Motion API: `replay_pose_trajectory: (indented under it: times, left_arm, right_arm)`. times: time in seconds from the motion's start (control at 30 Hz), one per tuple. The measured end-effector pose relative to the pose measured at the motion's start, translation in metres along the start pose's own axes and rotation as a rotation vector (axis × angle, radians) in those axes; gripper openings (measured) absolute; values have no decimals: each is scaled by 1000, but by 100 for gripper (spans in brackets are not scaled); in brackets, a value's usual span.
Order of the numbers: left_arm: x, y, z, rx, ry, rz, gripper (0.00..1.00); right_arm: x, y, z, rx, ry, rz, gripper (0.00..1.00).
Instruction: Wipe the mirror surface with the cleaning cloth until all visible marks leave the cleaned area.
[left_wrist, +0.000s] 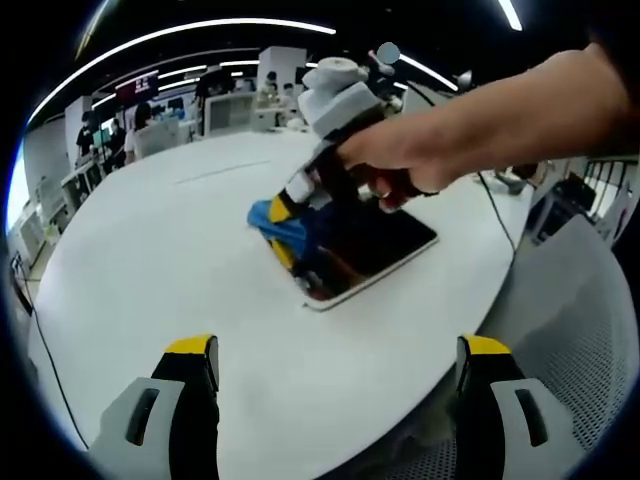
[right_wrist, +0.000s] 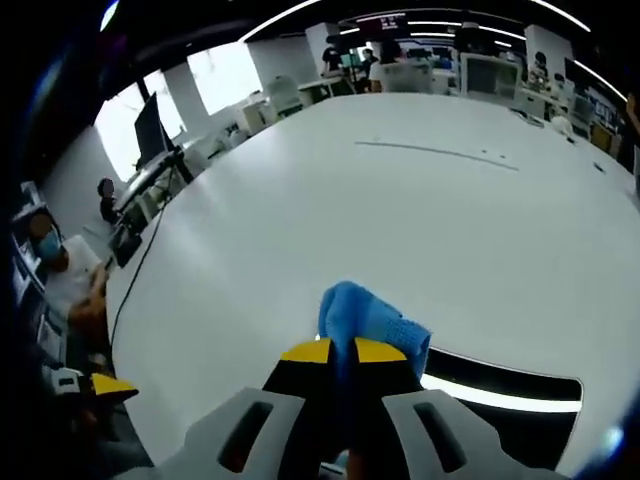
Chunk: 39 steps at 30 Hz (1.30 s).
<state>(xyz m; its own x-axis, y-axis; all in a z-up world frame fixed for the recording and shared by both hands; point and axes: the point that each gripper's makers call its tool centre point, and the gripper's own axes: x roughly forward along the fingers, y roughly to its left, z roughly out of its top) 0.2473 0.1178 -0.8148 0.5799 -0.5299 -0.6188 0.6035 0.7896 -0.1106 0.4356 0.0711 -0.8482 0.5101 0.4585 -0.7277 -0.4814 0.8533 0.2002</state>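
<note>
A flat rectangular mirror (left_wrist: 375, 250) lies on the white table (left_wrist: 180, 260), its dark glass reflecting the ceiling. My right gripper (left_wrist: 290, 205), held by a hand (left_wrist: 400, 160), is shut on a blue cleaning cloth (left_wrist: 272, 214) and presses it onto the mirror's left end. In the right gripper view the cloth (right_wrist: 372, 318) bulges out between the yellow-tipped jaws of my right gripper (right_wrist: 344, 352), with the mirror (right_wrist: 510, 385) just ahead to the right. My left gripper (left_wrist: 338, 352) hangs open over the table's near edge, apart from the mirror.
A cable (left_wrist: 497, 205) runs across the table right of the mirror. A grey mesh chair (left_wrist: 575, 330) stands at the table's right edge. Desks, monitors (right_wrist: 152, 125) and a seated person (right_wrist: 60, 270) surround the table.
</note>
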Motion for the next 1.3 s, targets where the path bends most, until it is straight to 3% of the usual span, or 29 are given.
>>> replay_pose_trajectory:
  times: [0.9,1.3]
  left_arm:
    - [0,3,0,0,1,21,100]
    - [0,3,1,3,1,20,100]
  right_arm:
    - [-15,17,-20,-74,15,24,1]
    - [-20,25,-28,-57,29,43,1]
